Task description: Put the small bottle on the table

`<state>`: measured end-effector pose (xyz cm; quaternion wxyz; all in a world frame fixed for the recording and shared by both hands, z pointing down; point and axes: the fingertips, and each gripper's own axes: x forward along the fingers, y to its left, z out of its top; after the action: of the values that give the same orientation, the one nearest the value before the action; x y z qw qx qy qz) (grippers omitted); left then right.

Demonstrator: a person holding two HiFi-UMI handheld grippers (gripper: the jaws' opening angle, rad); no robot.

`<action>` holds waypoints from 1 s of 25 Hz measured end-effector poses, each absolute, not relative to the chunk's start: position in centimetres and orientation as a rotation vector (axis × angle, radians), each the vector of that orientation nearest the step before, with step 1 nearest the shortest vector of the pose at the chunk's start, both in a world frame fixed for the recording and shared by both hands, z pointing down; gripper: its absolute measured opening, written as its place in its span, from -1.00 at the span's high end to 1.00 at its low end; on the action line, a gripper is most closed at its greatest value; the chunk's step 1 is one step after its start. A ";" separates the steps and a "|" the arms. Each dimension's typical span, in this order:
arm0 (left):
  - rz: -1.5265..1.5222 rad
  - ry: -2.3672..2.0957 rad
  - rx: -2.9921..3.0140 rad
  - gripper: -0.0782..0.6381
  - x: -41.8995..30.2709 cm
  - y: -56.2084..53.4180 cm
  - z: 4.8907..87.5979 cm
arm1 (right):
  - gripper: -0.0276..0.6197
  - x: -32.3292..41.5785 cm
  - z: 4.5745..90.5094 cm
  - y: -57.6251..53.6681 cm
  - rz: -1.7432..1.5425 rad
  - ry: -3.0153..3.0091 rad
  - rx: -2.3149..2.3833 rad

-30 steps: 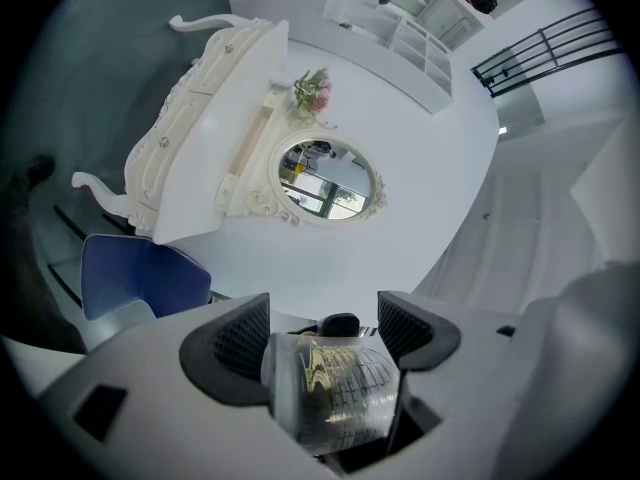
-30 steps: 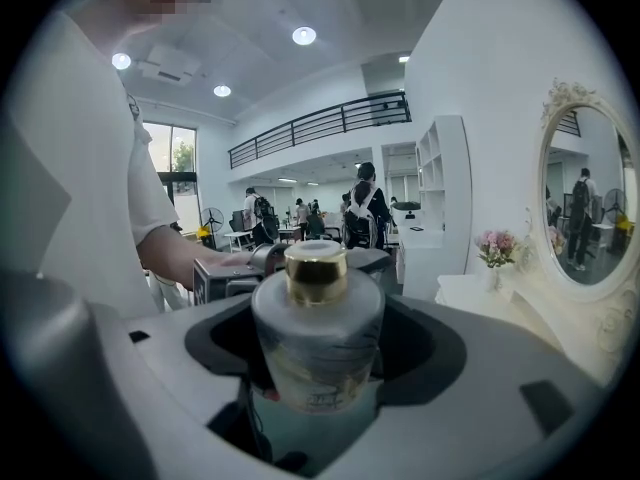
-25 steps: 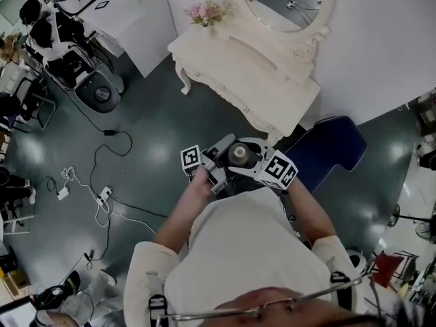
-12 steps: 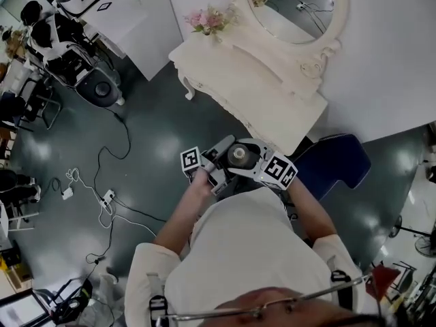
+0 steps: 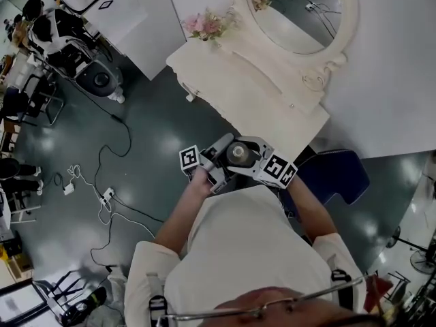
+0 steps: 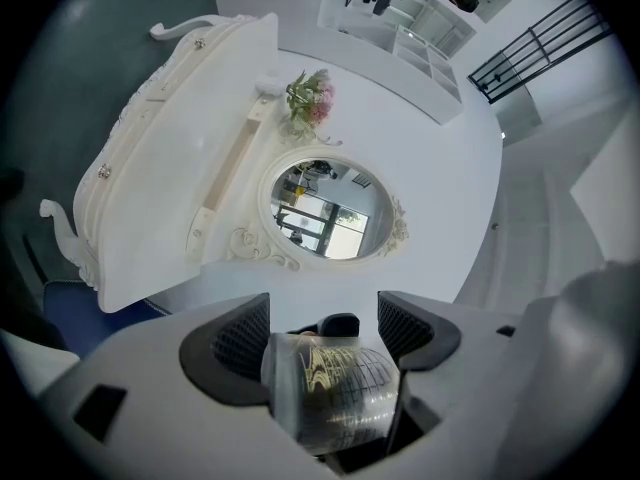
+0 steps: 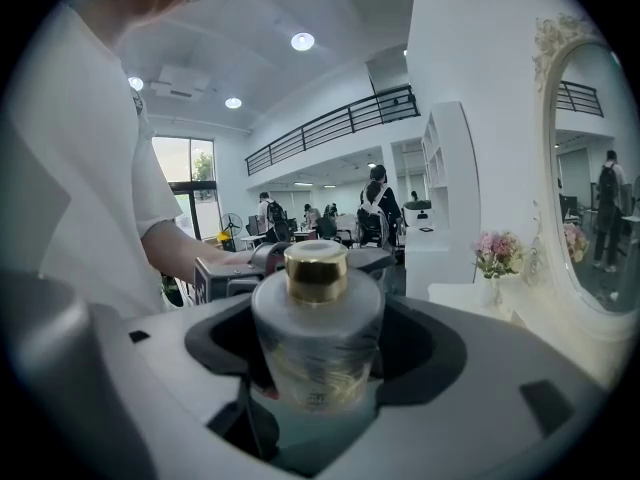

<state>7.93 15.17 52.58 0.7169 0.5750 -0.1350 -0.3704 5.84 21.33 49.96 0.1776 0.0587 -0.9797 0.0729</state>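
Observation:
The small frosted bottle, with a gold cap and gold print, stands upright in front of my chest, above the dark floor. My left gripper reaches it from the left and my right gripper from the right, tips facing each other. In the left gripper view the bottle sits between the dark pads of the left gripper. In the right gripper view the bottle fills the right gripper, whose jaws stand wide around its body. The white dressing table lies just ahead.
An oval mirror and pink flowers stand on the dressing table. A blue seat is at my right by the table's near corner. Cables trail over the floor at left, with office chairs beyond.
Both grippers, with the bottle between them, have come closer to the dressing table; its near corner now lies nearer the grippers. The hold on the bottle looks the same.

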 end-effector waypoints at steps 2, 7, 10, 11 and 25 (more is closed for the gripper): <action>-0.823 -0.306 1.266 -0.16 8.5 14.4 52.9 | -0.15 6.5 50.1 20.6 0.213 -2.771 0.156; -0.821 -0.319 1.257 -0.16 9.2 12.8 53.0 | -0.15 7.2 50.2 18.9 0.224 -2.776 0.148; -0.822 -0.316 1.260 -0.16 9.0 11.8 52.8 | -0.14 7.0 50.2 17.9 0.220 -2.777 0.153; -0.822 -0.313 1.259 -0.16 8.9 11.4 52.9 | -0.15 6.8 50.2 17.5 0.222 -2.775 0.157; -0.706 -0.193 1.255 -0.16 6.2 3.2 53.6 | -0.14 3.1 50.9 8.9 0.259 -2.741 0.371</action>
<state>6.16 3.22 53.58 0.7475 0.5737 -0.0880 -0.3229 3.10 8.95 50.87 0.1810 0.1313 -0.9704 0.0916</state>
